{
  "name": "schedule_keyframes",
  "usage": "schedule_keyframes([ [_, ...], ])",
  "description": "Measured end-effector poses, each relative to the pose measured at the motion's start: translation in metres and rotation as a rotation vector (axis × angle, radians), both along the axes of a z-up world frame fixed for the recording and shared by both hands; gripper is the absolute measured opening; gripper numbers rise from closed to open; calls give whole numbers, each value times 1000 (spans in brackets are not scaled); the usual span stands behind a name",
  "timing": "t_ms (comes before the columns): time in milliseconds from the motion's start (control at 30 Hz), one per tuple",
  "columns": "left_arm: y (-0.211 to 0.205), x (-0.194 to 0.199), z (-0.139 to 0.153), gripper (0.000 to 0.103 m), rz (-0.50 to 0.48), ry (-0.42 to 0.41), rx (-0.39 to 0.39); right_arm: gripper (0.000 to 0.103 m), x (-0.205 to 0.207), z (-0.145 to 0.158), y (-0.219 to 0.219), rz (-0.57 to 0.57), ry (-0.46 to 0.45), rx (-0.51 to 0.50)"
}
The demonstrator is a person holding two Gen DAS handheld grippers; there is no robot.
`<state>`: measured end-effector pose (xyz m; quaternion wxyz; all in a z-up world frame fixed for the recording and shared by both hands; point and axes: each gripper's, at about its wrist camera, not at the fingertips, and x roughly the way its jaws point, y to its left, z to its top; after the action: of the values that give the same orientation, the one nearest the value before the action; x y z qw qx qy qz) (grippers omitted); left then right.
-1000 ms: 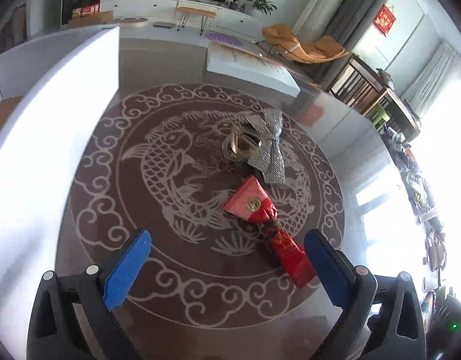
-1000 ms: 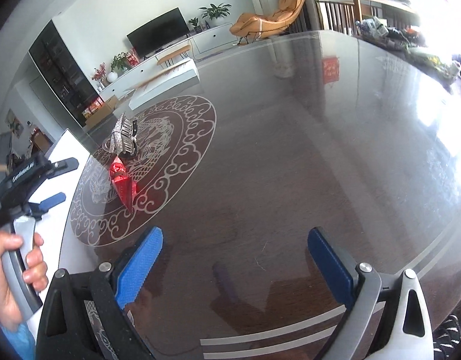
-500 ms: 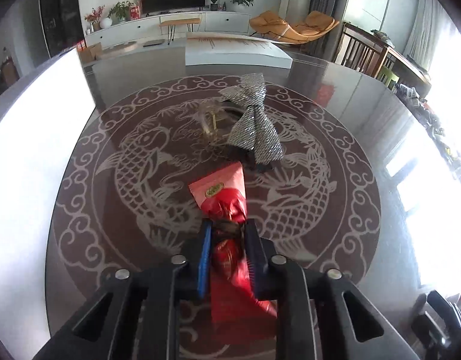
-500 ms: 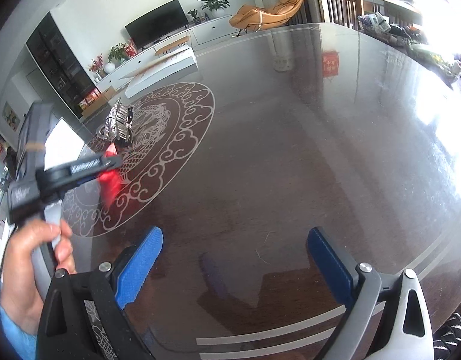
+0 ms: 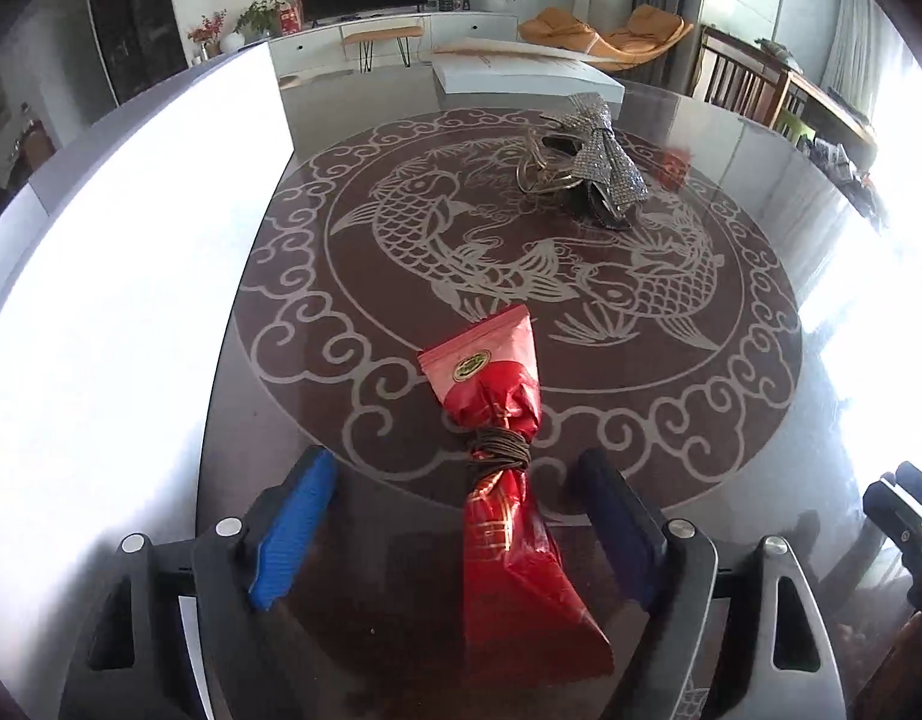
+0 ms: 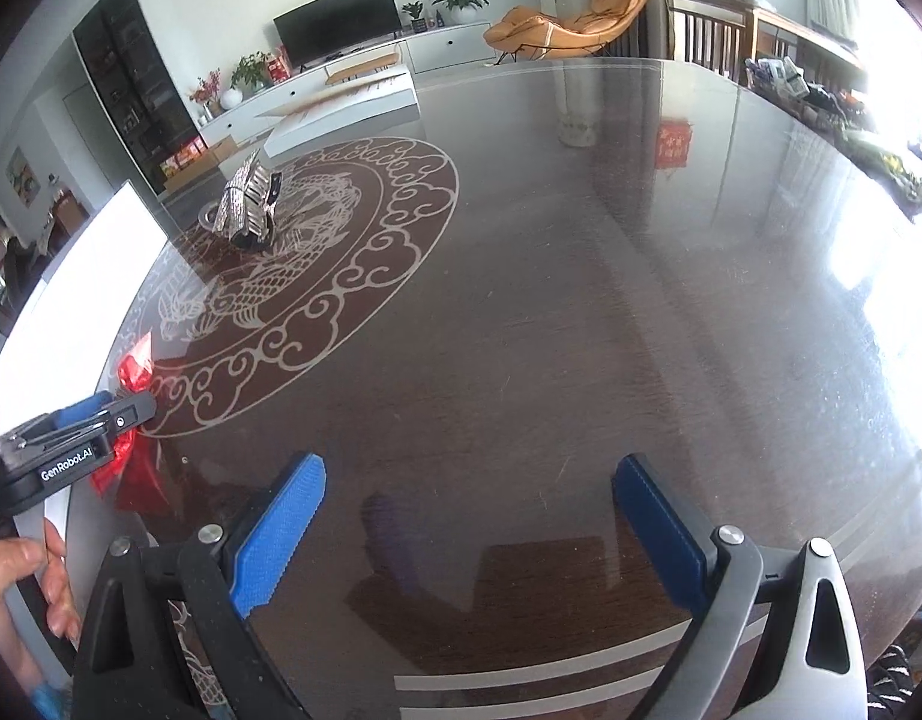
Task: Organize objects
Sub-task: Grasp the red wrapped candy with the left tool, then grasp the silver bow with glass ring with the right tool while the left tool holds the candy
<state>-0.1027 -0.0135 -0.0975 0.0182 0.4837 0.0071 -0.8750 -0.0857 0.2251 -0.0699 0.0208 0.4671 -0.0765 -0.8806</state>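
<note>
A red foil packet (image 5: pixel 497 402), tied at its waist with brown cord, lies on the dark glass table (image 5: pixel 731 480) at the near rim of the koi pattern. My left gripper (image 5: pixel 455 468) straddles the packet's near half. Its jaws are opening and the blue pads (image 5: pixel 293 516) stand clear of the foil on both sides. Farther back on the pattern lies a silver glitter bow (image 5: pixel 605 171) beside a gold ring (image 5: pixel 536 174). In the right wrist view the bow (image 6: pixel 248 207), the packet (image 6: pixel 137 366) and the left gripper (image 6: pixel 101 414) sit at the left. My right gripper (image 6: pixel 470 474) hovers open over bare table.
A large white board (image 5: pixel 131 300) borders the table on the left, and a flat white box (image 5: pixel 521 78) lies at its far edge. A person's hand (image 6: pixel 17 570) holds the left gripper's handle. Part of the right gripper (image 5: pixel 905 516) shows at the right edge.
The left gripper came down and shut on the red packet's corded waist, drew it toward the near rim of the pattern, and has now let go with jaws spread. The right gripper stayed put.
</note>
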Motion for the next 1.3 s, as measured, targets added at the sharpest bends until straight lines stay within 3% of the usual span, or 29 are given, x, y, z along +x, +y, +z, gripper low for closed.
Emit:
schedule_keyframes([
  [100, -3, 5, -3, 92, -5, 23, -5, 98, -4, 1, -4, 27, -3, -11],
  [200, -3, 12, -4, 94, -10, 60, -8, 98, -31, 5, -20, 99, -29, -94],
  [367, -3, 14, -3, 94, -9, 67, -7, 98, -116, 21, -87, 294, -27, -104],
  [467, -2, 13, -3, 94, -9, 69, -8, 98, -175, 22, -129, 339, -60, -90],
  [600, -2, 13, -3, 95, -10, 67, -8, 97, -223, 12, -166, 341, -118, -45],
  [633, -1, 13, -3, 95, -10, 66, -8, 95, -229, 10, -171, 335, -116, -29],
  [700, -1, 13, -3, 96, -10, 66, -8, 65, -236, 6, -175, 334, -119, -17],
  [933, -2, 12, -4, 95, -11, 67, -8, 60, -190, 6, -136, 352, -71, 2],
  [1133, -2, 12, -4, 95, -11, 67, -8, 60, -87, 5, -73, 307, 8, 55],
  [1300, -2, 12, -4, 95, -11, 67, -8, 59, -15, 1, -51, 234, 52, 70],
])
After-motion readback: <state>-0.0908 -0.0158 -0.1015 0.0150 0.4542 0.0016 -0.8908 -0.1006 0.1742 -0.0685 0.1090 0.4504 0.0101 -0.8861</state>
